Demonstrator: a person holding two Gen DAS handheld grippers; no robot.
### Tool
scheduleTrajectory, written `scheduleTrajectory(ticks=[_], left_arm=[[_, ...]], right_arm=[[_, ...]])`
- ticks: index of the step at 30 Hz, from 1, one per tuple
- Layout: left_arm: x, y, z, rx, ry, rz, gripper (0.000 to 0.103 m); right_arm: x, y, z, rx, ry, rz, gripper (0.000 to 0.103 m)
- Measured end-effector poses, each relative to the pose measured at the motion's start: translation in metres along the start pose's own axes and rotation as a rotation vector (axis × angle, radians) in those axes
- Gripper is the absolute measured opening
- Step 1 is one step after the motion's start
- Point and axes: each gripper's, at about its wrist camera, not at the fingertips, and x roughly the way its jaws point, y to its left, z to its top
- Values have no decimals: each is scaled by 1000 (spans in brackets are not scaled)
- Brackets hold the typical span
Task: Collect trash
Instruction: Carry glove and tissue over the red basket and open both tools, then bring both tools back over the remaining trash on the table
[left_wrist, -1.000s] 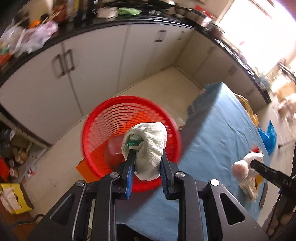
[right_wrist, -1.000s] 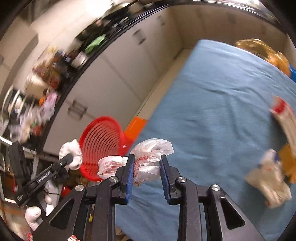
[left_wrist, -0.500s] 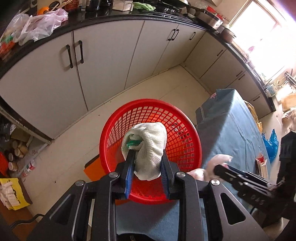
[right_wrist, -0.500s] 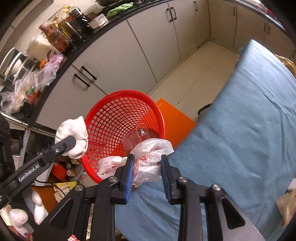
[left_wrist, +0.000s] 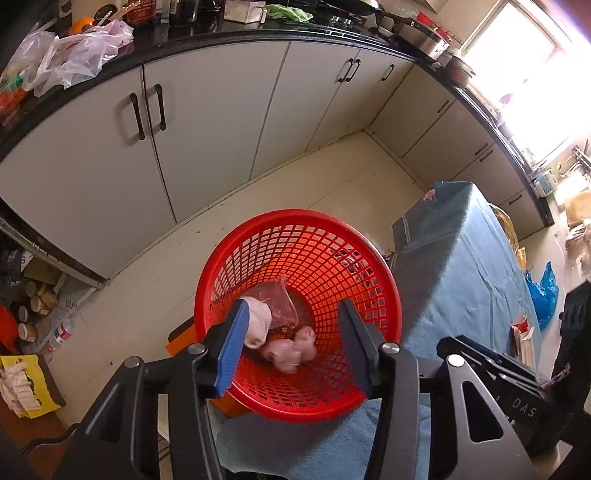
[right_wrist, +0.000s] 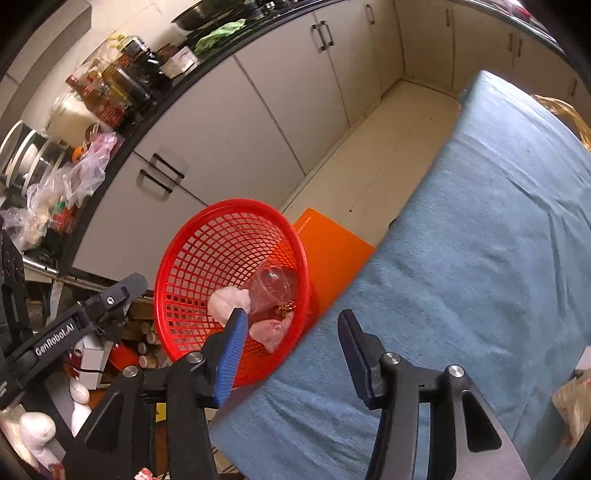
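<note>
Above the red basket (left_wrist: 299, 258), both grippers now have nothing in their jaws, where a second ago each was clamped on trash. The left gripper (left_wrist: 291, 339) had a white cloth wad (left_wrist: 258, 325) pinched between its pads; now its jaws are opening, about half spread, and the wad lies inside the basket, low by the blue pad, with nothing held between them. The right gripper (right_wrist: 291, 347) had a crumpled pink-and-white plastic bag (right_wrist: 267, 334); its jaws are opening too, roughly half wide, and the bag sits on the basket's floor just beside the wad. A clear plastic piece (left_wrist: 279, 299) lies in the basket as well, touching both. The basket has come from the far side of the right wrist view to close under that gripper.

The basket stands on the floor against the edge of the blue-clothed worktop (right_wrist: 480, 258), with an orange flat board (right_wrist: 332, 251) beside it. On the left gripper's side, seen from the right wrist, white lettering reads "GenRobot.AI" (right_wrist: 53, 339). On the right gripper's body, in the left wrist view, the letters "DAS" (left_wrist: 523, 408) show.
</note>
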Motion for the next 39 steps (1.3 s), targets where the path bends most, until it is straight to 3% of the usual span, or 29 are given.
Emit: scheduleTrajectory(ticks=[10, 18, 23, 32, 39], left_arm=[[-6, -13, -6, 6, -5, 10, 52], [-18, -37, -25, 30, -13, 4, 54], [-29, -55, -40, 54, -17, 2, 54], [-43, -112, -78, 155, -6, -19, 56], [-46, -172, -110, 285, 10, -57, 58]], right_arm=[[-19, -22, -24, 44, -103, -82, 66], [-32, -50, -52, 63, -45, -65, 67], [-51, -71, -76, 71, -66, -88, 67], [-109, -136, -134, 156, -138, -124, 68], [-158, -222, -202, 357, -202, -187, 68]])
